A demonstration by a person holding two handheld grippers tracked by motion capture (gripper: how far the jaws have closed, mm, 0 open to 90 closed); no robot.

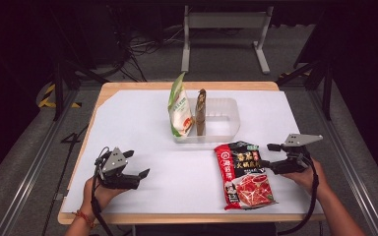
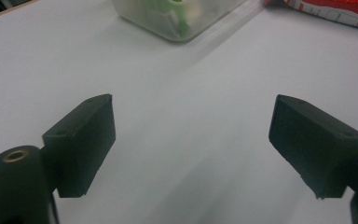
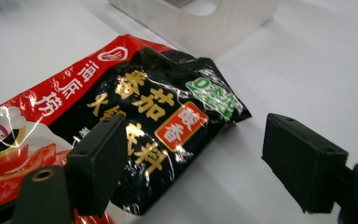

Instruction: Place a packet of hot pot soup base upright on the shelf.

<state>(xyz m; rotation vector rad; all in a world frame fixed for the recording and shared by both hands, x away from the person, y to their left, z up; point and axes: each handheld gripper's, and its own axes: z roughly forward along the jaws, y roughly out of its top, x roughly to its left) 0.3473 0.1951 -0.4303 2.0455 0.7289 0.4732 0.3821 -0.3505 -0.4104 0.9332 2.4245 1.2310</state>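
So the red-and-black sauce packet [image 1: 243, 175] lies flat on the white table sheet [image 1: 142, 123], around 4 o'clock from the table's middle and just at 6 o'clock of the clear plastic bin [image 1: 221, 120]. The right gripper [image 1: 269, 156] sits at the packet's 3 o'clock edge, jaws spread wide, one over the packet's corner and nothing pinched. The left gripper [image 1: 140, 164] is down at 8 o'clock, jaws wide apart too, over bare sheet. A green pouch [image 1: 179, 109] and a brown packet [image 1: 201, 112] stand upright in the bin.
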